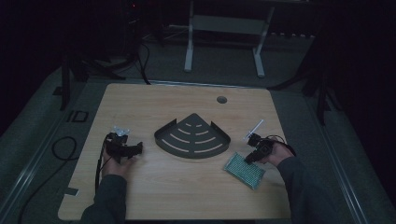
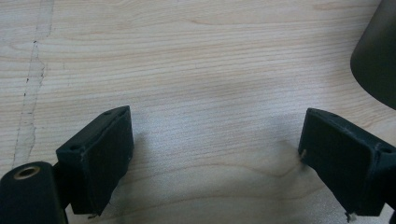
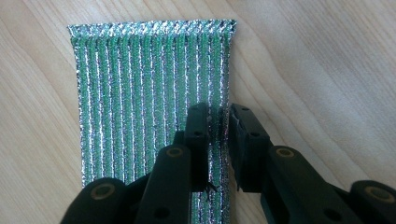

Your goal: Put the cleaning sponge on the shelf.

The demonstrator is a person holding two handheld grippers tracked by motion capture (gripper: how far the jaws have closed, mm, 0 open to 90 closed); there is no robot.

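A green and silver striped scouring pad (image 1: pixel 244 170) (image 3: pixel 149 93) lies flat on the wooden table at the front right. My right gripper (image 1: pixel 249 157) (image 3: pixel 219 123) is shut on the pad's long edge, which sits pinched between the two black jaws. A black quarter-round slotted corner shelf (image 1: pixel 193 136) rests in the middle of the table. Left of the shelf, my left gripper (image 1: pixel 133 150) (image 2: pixel 215 158) stands open just above bare wood, nothing between its jaws. The shelf's dark rim (image 2: pixel 378 60) shows at the upper right of the left gripper view.
A small clear packet (image 1: pixel 120 131) lies just beyond the left gripper. A thin white stick (image 1: pixel 252 129) lies beyond the right hand. The table (image 1: pixel 187 196) has a round cable hole (image 1: pixel 222 99) near its far edge. A white frame's legs (image 1: pixel 188 51) stand on the floor behind.
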